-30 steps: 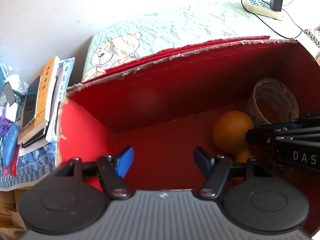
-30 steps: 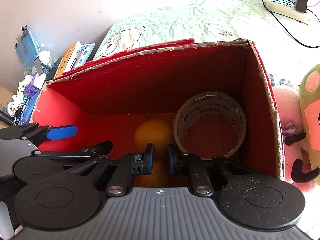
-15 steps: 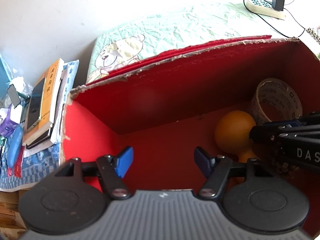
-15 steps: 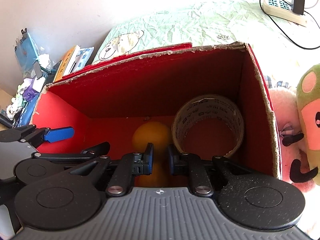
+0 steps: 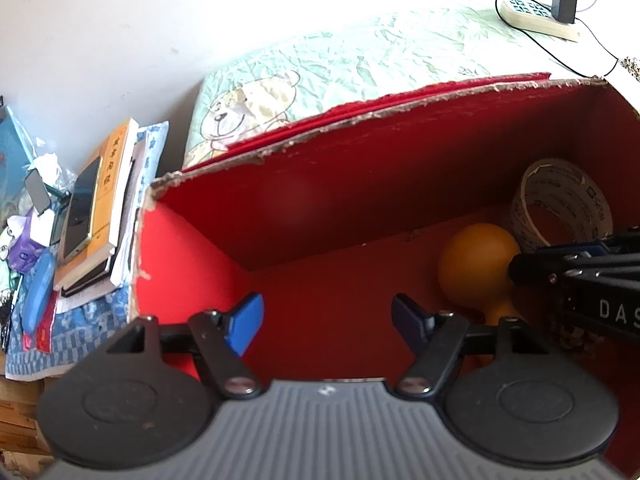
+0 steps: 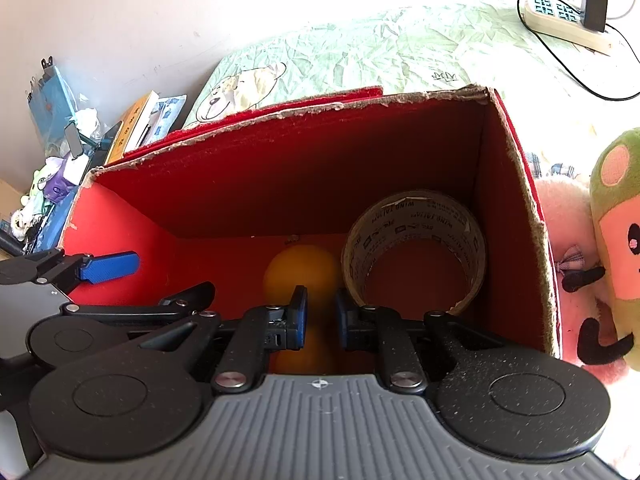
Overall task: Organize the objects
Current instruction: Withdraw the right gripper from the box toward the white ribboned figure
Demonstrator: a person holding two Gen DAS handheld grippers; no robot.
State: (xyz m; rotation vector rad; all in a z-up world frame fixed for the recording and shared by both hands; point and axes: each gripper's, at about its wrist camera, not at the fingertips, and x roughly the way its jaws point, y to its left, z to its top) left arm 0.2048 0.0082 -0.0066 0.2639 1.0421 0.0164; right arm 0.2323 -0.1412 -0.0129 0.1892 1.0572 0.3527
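An open red cardboard box point(image 5: 192, 280) point(image 6: 516, 240) fills both views. Inside at the right stands a roll of printed tape point(image 5: 532, 216) point(image 6: 400, 212), on edge in the corner. To its left is an orange bulb-shaped object point(image 5: 472, 256) point(image 6: 300, 268). My right gripper point(image 6: 322, 318) point(image 5: 520, 270) reaches into the box, shut on the narrow neck of that orange object. My left gripper point(image 5: 328, 316) hangs over the bare left half of the box floor. Its jaws are opening with nothing between them, and one blue finger point(image 6: 108, 266) shows in the right wrist view.
The box sits on a bed with a green bear-print cover point(image 5: 248, 108). A stack of books with a phone on top point(image 5: 100, 216) lies left of the box. A power strip with a plugged charger point(image 5: 536, 16) lies at the far right. A pink and green plush toy point(image 6: 600, 260) presses against the box's right wall.
Almost nothing. The left jaws stand a touch wider than before. Both grippers and the things in the box keep their places.
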